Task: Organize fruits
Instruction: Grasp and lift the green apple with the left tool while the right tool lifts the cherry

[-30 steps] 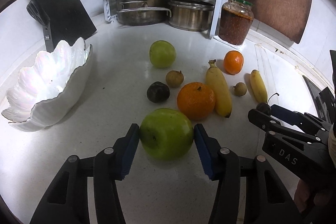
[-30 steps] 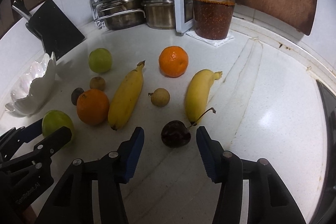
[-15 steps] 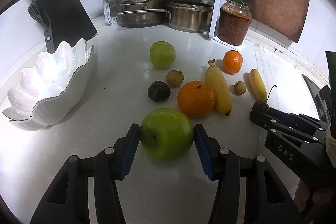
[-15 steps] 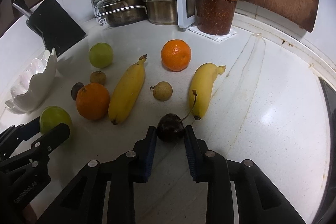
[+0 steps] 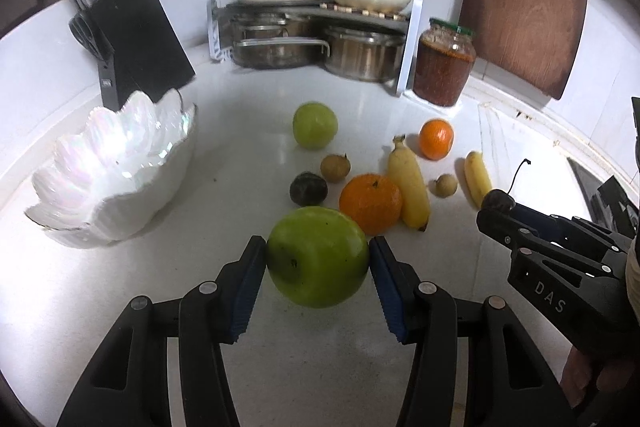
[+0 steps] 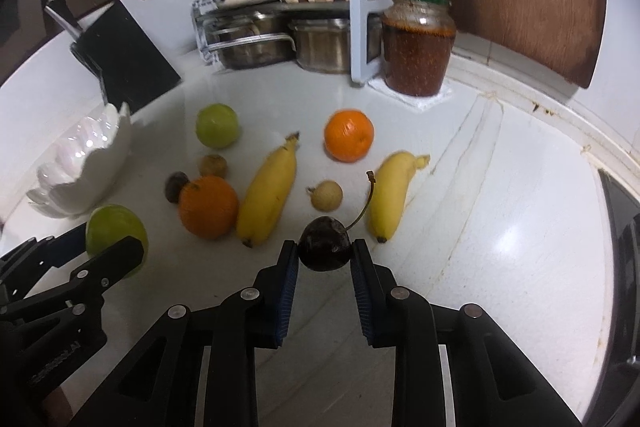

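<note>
Fruits are what matters on this desk, and two of them have just come off it. From the left wrist view, the left gripper (image 5: 318, 267) has its blue pads clamped on either side of the big green apple (image 5: 318, 263), which a second ago sat on the desk and now looks raised a little, hanging above the near middle of the surface. The white shell-shaped bowl (image 5: 116, 163) waits empty toward the left edge of the desk, and the loose fruit lies beyond the apple: a second green apple (image 5: 315, 125), two oranges, two bananas, a dark round fruit and two small brown ones. At the right of this view the right gripper (image 5: 494, 205) shows with a dark cherry (image 5: 497, 200) at its tip. From the right wrist view, that right gripper (image 6: 325, 255) stood wide around the cherry (image 6: 325, 243) a second ago; its jaws have just been closing, and the pads now pinch the cherry between them, its stem curving up toward the smaller banana (image 6: 390, 195). The cherry seems lifted clear of the desk. I would judge both picks secured, so the next leg is carrying each fruit across to the bowl at the left edge.
</note>
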Action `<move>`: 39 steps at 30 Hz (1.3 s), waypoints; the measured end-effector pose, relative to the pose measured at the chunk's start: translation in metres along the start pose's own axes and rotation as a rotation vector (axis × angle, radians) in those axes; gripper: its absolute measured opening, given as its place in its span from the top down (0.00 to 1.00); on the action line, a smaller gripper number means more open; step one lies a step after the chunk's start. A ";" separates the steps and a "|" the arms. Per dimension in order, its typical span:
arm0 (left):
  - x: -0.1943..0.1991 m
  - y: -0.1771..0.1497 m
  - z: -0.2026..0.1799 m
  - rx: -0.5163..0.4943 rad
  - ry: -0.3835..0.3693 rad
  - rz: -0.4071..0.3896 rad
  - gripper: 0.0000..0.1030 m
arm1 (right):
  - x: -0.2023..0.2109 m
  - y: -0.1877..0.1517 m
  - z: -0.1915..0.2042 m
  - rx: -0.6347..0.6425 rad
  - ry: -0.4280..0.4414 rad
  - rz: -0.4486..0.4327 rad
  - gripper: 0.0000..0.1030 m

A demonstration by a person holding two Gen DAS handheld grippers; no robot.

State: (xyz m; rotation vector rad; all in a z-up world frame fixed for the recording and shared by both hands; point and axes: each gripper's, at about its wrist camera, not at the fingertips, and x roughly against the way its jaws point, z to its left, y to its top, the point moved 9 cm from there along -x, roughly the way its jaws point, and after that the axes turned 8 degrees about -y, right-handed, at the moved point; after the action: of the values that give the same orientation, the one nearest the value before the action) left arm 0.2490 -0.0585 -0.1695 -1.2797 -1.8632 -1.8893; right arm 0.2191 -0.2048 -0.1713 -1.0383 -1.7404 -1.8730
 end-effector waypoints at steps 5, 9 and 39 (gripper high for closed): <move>0.024 0.015 0.000 0.004 0.008 -0.056 0.49 | 0.025 0.017 0.007 0.012 0.020 -0.065 0.73; 0.044 0.026 0.003 0.004 0.021 -0.105 0.49 | 0.044 0.030 0.015 0.019 0.045 -0.114 0.73; 0.153 0.065 0.120 0.084 0.341 -0.335 0.49 | 0.100 0.105 0.173 0.212 0.433 -0.310 0.73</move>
State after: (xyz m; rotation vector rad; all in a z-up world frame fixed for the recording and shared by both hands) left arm 0.2509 0.1003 -0.0395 -0.5970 -2.0324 -2.0023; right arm 0.2726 -0.0343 -0.0339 -0.2659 -1.8485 -1.8572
